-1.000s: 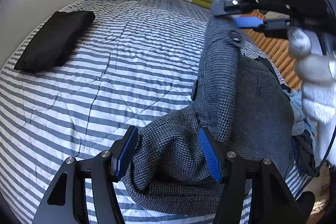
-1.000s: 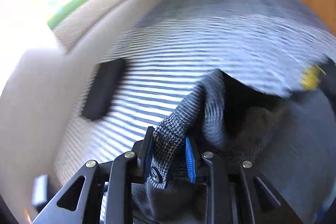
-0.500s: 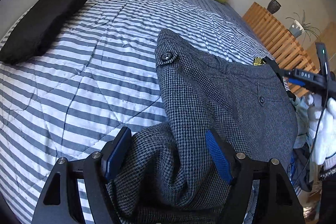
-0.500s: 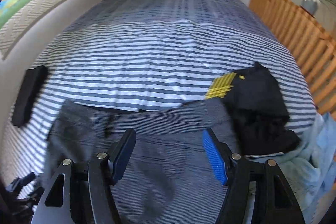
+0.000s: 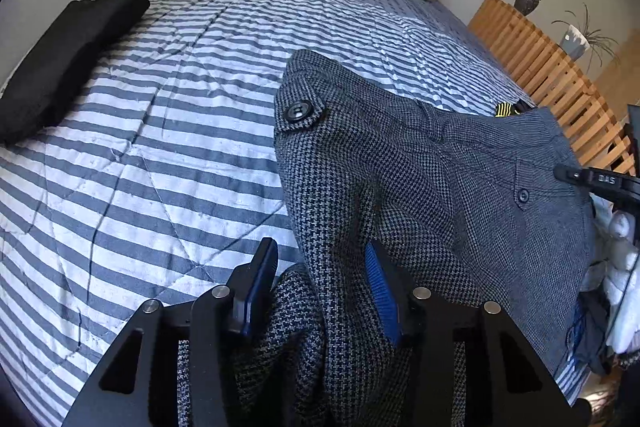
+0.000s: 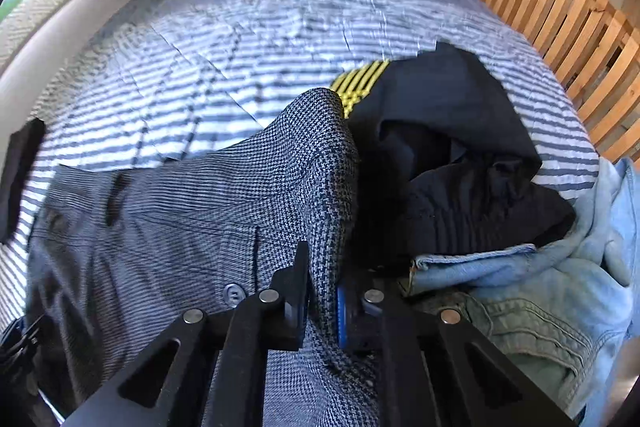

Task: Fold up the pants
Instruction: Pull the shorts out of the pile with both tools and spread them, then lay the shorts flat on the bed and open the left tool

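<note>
Striped bedding [image 5: 168, 131] carries the checked pants [image 5: 400, 163], soft, thick and floppy. The right gripper [image 6: 322, 301] pinches the waistband edge; the left gripper [image 5: 320, 287], spread, straddles bunched fabric. Waistband corners look the surest holds.

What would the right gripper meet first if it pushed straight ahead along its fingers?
The right gripper is shut on a fold of the houndstooth pants, so that ridge of cloth lies directly ahead. Beyond it likely comes the yellow-striped patch on the dark garment, then the striped bedspread; depth is unclear.
</note>
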A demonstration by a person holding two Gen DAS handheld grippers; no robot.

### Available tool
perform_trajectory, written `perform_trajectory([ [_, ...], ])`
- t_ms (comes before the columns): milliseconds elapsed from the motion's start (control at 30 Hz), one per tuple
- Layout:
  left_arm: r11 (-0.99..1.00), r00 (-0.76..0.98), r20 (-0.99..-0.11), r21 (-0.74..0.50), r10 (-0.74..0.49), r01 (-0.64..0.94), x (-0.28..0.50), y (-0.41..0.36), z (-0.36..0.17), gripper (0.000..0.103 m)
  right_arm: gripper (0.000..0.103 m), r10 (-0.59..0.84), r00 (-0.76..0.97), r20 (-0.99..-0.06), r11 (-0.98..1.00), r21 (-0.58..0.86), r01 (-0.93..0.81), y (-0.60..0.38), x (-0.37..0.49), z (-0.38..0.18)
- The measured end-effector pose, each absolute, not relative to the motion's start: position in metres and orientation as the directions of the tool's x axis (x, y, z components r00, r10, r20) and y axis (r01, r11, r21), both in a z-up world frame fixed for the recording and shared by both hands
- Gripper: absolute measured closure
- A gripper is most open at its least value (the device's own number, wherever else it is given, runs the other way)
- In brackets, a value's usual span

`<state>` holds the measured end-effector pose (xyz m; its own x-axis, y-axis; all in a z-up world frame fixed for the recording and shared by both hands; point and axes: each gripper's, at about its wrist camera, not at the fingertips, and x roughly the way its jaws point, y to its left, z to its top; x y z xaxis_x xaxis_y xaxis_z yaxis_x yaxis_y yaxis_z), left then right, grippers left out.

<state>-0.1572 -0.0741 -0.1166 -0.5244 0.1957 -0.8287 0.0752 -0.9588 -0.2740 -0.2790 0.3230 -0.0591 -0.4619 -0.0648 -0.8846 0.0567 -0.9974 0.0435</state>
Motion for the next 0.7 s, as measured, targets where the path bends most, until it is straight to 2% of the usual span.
perform_trajectory([
  [133,-0.937,-0.525,-0.821,-0.331,0.224,0.117,-0.150,-0.096,-0.109,0.051,0.095,-0.196,-0.492,-0.848,-0.981,0.164,0.107,0.327,-0.235,-0.019],
  [233,-0.932,-0.562,-0.799,-0.340,0.214,0.128,-0.136,-0.113,-0.093,0.051,0.095,-0.252,-0.498,-0.830,-0.965,0.177,0.193,0.304,-0.206,0.005],
  [500,-0.901,-0.656,-0.735,-0.387,0.173,0.196,-0.097,-0.181,-0.059,0.050,0.096,-0.430,-0.395,-0.812,-0.860,0.235,0.453,0.153,-0.171,0.035],
  [700,-0.860,-0.677,-0.725,-0.419,0.124,0.292,-0.061,-0.249,-0.060,0.050,0.096,-0.528,-0.271,-0.805,-0.775,0.326,0.541,0.013,-0.176,0.031],
])
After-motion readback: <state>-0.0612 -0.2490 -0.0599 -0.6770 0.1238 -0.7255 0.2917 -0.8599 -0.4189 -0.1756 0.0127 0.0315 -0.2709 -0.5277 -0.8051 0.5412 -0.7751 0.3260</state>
